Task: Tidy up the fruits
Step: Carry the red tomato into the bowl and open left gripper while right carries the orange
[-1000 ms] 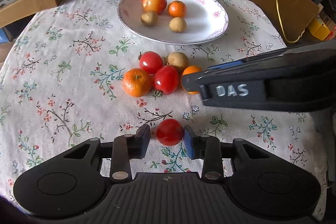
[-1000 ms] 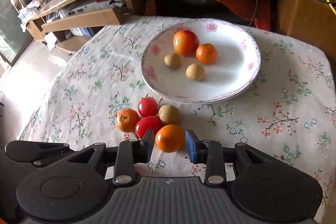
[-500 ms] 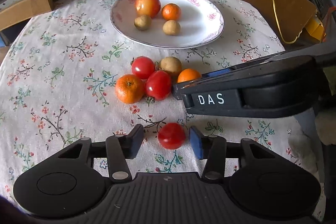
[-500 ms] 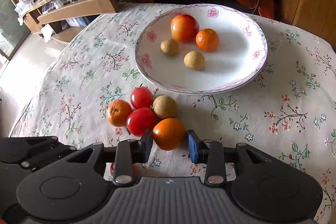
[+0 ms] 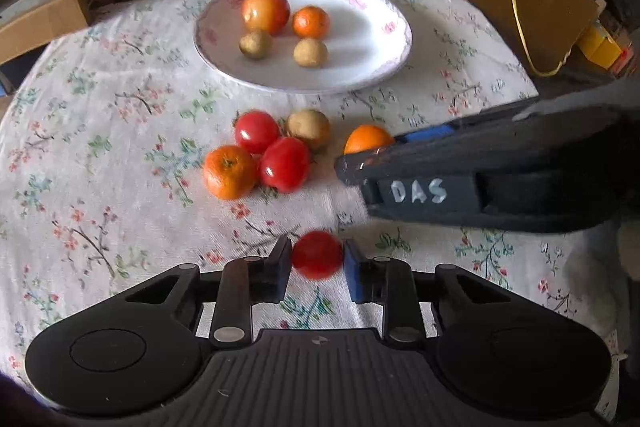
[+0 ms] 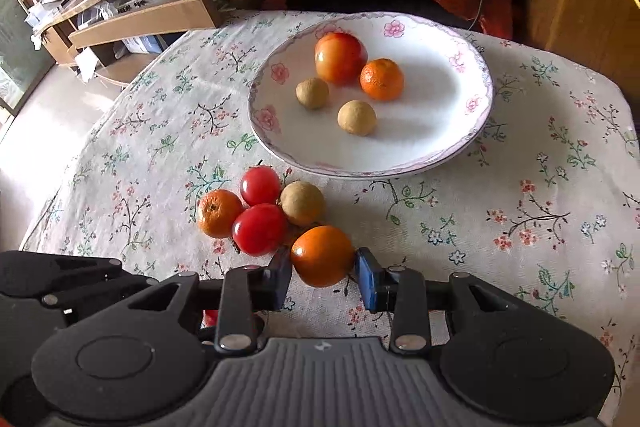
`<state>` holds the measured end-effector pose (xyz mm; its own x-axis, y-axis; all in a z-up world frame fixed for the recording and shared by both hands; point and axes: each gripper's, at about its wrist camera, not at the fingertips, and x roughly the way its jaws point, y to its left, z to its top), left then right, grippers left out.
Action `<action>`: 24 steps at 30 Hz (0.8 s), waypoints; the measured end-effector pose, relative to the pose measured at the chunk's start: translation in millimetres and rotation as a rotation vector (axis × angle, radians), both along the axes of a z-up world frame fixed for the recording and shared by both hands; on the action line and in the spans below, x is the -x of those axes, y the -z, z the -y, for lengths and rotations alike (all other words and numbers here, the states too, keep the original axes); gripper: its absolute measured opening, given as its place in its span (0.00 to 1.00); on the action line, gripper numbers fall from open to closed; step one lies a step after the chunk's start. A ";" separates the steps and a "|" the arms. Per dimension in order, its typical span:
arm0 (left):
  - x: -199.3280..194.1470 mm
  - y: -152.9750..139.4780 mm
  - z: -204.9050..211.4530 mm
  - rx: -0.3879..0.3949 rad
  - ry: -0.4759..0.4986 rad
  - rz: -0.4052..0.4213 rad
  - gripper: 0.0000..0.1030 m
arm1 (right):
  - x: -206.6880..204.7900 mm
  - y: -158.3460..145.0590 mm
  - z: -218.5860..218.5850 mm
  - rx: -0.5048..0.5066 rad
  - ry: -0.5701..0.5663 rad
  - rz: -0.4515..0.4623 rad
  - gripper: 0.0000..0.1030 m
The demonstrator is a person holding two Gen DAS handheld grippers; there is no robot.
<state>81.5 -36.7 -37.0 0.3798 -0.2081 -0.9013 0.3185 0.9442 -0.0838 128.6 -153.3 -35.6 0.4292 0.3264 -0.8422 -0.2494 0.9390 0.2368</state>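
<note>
Red tomato [image 5: 317,255] is seen at six o'clock in the left wrist view, clamped between the left tongs [image 5: 315,263], whose jaws have just been closing on it above the floral desk [image 5: 120,155]. In the right wrist view, an orange [image 6: 322,255] is gripped by the right tongs [image 6: 325,277], with the plate [image 6: 448,143] at twelve o'clock.

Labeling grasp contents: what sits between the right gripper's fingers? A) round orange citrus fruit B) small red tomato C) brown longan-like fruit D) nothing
A: in the right wrist view the right gripper has both pads against a round orange citrus fruit on the floral tablecloth.
</note>
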 end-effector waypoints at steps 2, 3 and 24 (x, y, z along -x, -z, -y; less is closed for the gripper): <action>-0.7 0.2 0.6 0.001 -0.008 0.007 0.36 | 1.7 -1.2 3.3 0.000 0.007 0.003 0.34; -2.2 0.6 0.7 0.003 -0.014 0.007 0.36 | 2.3 -1.4 4.9 -0.001 0.011 0.001 0.34; -5.7 -27.0 -0.4 0.023 -0.045 0.075 0.33 | 14.0 -17.7 17.6 -0.001 0.041 0.045 0.34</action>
